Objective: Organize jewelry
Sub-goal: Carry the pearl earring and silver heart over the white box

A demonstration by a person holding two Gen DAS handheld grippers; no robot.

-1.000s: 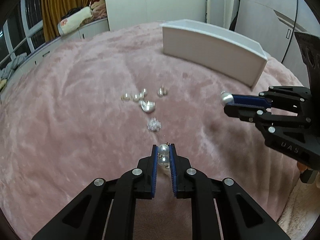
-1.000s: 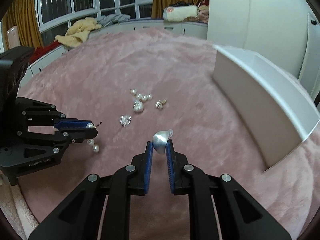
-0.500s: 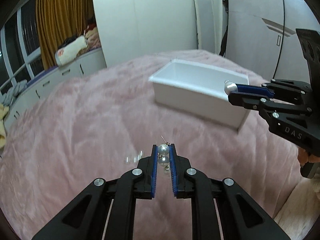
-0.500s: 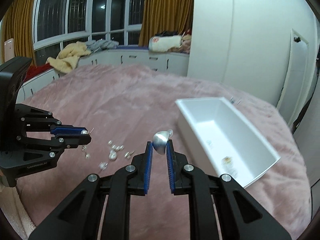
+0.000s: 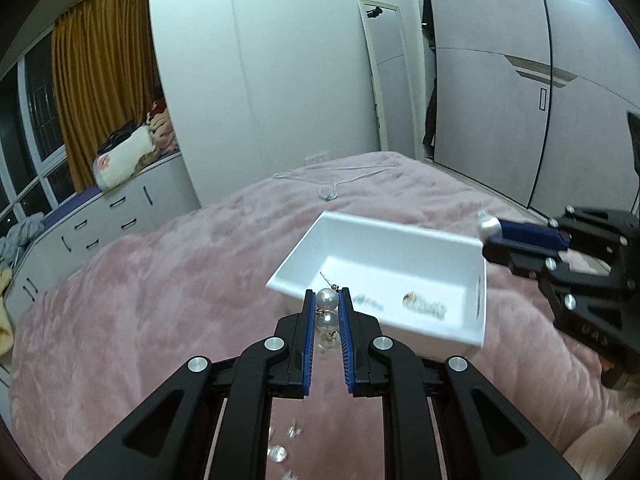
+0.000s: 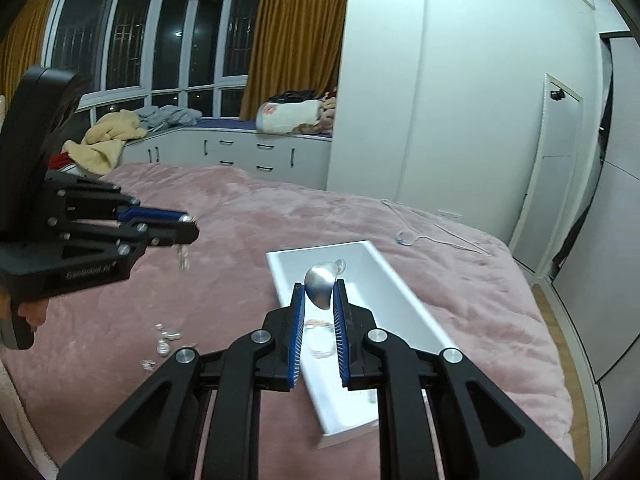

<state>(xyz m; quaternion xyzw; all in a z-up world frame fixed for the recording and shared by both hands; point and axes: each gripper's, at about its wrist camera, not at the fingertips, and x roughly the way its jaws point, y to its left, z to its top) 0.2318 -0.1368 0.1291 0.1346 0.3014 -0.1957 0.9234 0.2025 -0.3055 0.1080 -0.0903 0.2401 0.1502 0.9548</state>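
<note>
My left gripper (image 5: 326, 300) is shut on a pearl drop earring (image 5: 327, 312) and holds it in the air at the near rim of the white box (image 5: 478, 322). My right gripper (image 6: 320, 292) is shut on a silver shell-shaped earring (image 6: 320, 282) above the box (image 6: 400, 292). In the left wrist view the right gripper (image 5: 494, 232) is over the box's right corner. In the right wrist view the left gripper (image 6: 188, 226) is left of the box, its pearls (image 6: 182, 258) dangling. Some jewelry pieces (image 5: 424, 304) lie inside the box.
Several loose earrings (image 6: 164, 340) lie on the pink plush bedspread (image 6: 240, 232) left of the box. A thin necklace chain (image 6: 436, 236) lies on the bed beyond the box. White drawers and wardrobe walls stand behind the bed.
Both grippers have risen and moved with their earrings from over the loose pile to the white box. The pile now lies low behind them.
</note>
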